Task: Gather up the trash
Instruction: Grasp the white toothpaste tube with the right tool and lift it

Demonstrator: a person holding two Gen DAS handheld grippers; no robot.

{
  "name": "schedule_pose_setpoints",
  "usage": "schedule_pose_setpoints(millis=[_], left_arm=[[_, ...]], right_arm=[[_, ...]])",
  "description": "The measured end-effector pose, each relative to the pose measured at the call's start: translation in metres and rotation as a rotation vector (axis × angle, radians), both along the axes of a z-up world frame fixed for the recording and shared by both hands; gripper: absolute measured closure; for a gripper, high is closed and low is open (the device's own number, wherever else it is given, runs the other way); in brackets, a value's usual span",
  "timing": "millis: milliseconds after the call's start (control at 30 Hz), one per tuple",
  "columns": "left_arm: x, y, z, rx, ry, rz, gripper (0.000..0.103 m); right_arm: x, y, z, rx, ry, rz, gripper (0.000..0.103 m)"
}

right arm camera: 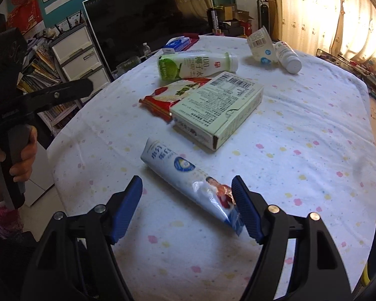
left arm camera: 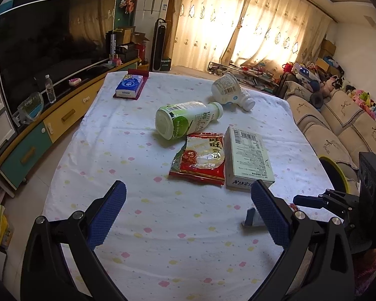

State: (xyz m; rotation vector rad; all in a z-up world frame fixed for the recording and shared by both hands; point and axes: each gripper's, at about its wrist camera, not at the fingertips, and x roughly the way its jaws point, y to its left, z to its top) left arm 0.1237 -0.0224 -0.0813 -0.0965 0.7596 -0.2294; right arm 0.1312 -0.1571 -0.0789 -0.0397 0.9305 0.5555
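Trash lies on a table under a white dotted cloth (left arm camera: 163, 225): a green-and-white bottle (left arm camera: 188, 120) on its side, a tipped white cup (left arm camera: 224, 89), a small white bottle (left arm camera: 247, 101), a red snack packet (left arm camera: 200, 161) and a pale green box (left arm camera: 248, 158). My left gripper (left arm camera: 188, 195) hovers open over bare cloth, short of the packet. My right gripper (right arm camera: 187, 179) is open, low over a white-and-blue tube (right arm camera: 178, 170) that lies flat on the cloth between its fingers. The tube's crimped end sits against the right finger (right arm camera: 245, 208).
A blue tissue pack (left arm camera: 129, 86) rests on a dark red mat at the far left corner. A yellow-rimmed black bin (left arm camera: 334, 173) stands off the table's right edge beside a sofa (left arm camera: 338, 125). A TV (left arm camera: 50, 50) and cabinet run along the left. A hand (right arm camera: 22, 150) holds the left gripper.
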Motion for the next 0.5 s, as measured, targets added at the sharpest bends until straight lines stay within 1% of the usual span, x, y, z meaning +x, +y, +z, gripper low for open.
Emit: schedule_pose_setpoints(millis=[133,333,500], left_arm=[[-0.003,0.002,0.002,-0.002,-0.009,0.004,0.005],[-0.006,0.005,0.004,-0.004,-0.015,0.011,0.005],[-0.006,0.005,0.003,-0.006,-0.012,0.007,0.005]], right_arm=[[-0.005,0.015,-0.001,-0.034,0.007,0.056,0.033],[0.004,0.014,-0.009,-0.124,-0.03,0.039,0.033],[0.015,0.019,-0.017,-0.17,-0.021,0.077,0.033]])
